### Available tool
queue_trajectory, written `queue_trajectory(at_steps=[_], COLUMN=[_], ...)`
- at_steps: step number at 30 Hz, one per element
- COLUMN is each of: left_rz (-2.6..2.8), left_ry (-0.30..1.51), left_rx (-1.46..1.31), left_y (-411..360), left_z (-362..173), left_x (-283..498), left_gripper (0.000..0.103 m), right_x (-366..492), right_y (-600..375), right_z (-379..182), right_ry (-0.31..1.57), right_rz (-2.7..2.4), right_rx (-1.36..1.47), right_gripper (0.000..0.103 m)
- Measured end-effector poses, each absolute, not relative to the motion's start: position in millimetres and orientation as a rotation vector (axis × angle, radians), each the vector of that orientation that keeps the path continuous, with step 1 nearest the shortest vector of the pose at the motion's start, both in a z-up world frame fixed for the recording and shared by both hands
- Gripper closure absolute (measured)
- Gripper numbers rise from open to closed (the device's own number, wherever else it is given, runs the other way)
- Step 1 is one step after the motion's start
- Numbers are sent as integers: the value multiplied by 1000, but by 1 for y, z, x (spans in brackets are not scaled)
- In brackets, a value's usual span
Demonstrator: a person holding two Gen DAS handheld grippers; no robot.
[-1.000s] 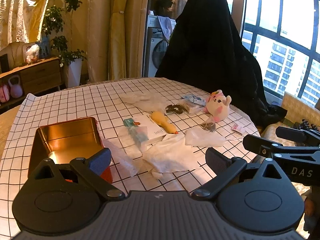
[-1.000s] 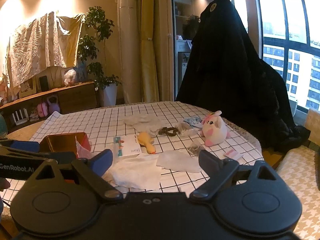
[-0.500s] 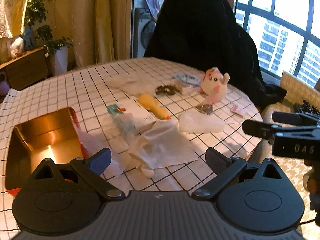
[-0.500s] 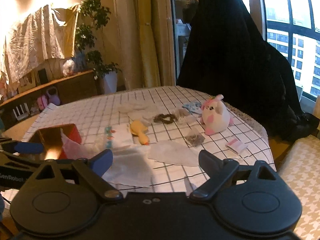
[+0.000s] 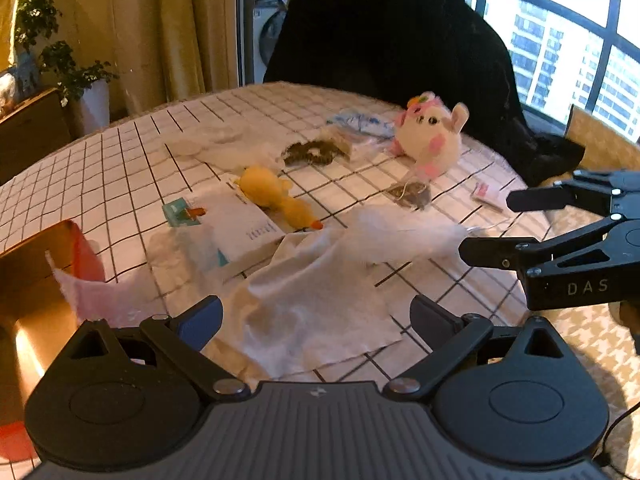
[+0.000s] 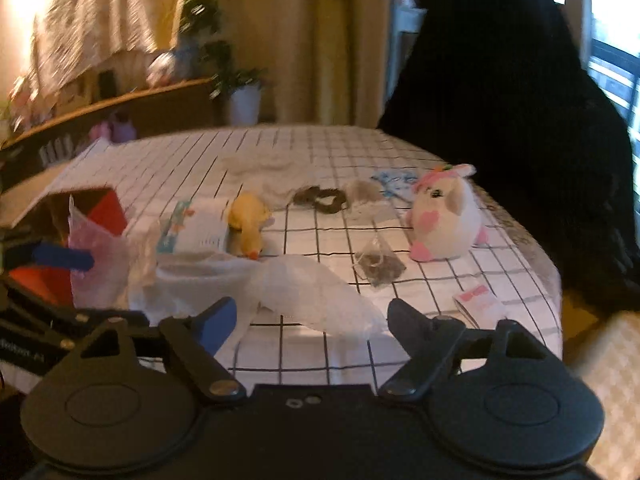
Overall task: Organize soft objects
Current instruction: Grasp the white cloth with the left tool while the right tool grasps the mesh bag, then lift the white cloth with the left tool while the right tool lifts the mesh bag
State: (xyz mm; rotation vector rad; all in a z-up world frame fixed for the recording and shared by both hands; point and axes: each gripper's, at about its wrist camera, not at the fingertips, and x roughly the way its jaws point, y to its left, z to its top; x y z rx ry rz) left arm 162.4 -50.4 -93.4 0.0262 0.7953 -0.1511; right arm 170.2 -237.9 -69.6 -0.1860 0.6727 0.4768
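Soft white cloths lie crumpled at the near edge of the bench, just ahead of both claws. From the left claw the bigger sheet sits at 12 o'clock, between its wide-spread, empty fingers; nothing touches the pads. A thinner gauzy white sheet is at 12 o'clock of the right claw, whose jaws have just been closing a bit but stand wide, with the gauze between them and not pinched. Likely each claw is lined up on its own sheet so they can be lifted apart.

Other soft things are scattered further back: yellow rubber duck-shaped squeaky toy at 12, white-and-pink plush animal at 1 o'clock, dark brown scrunchie behind the duck, mesh sachet of dark bits in front of the plush. A flat white paper packet lies under the duck's tail. An open gold-lined red tin box sits at 9 o'clock, pink tissue draped over its rim; probably the collecting bin, hence kept open at the edge.

Bench is covered with a white black-grid cloth. Room: yellow curtains, potted plant, wooden sideboard, big window onto tower blocks, something draped in black cloth behind the bench.
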Motion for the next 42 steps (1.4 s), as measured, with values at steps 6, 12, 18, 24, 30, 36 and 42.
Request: queue_trajectory(at_steps=[6,12,18,24,30,36,42], left_rz=[-186,-172,-193,-211,-228,-172,-165], left_ry=[814,852,885,885,876,873,877], left_rx=[83,133,170,195,167,138,93], left_y=[-61,-67,-73,-80,-79,-67,-57], left_z=[-106,-127,-143,-150,-147,-142,-138], left_x=[188,210,221,223,222,226,226], left_gripper=[3,3,3,8,31,71,88], right_x=[200,229,249,252,249,242,229], right_y=[-233,-230,-231,-230,-230,-228,-225], right_z=[-87,-106,-121,-131,-129,-127,-122], right_ry=[722,765,821,861,851,848,832], right_rz=[548,571,608,630,626,620,594], right_rx=[-293,-341,-318,-302,-301,-282,-253], right_gripper=[25,24,24,36,52,71,87])
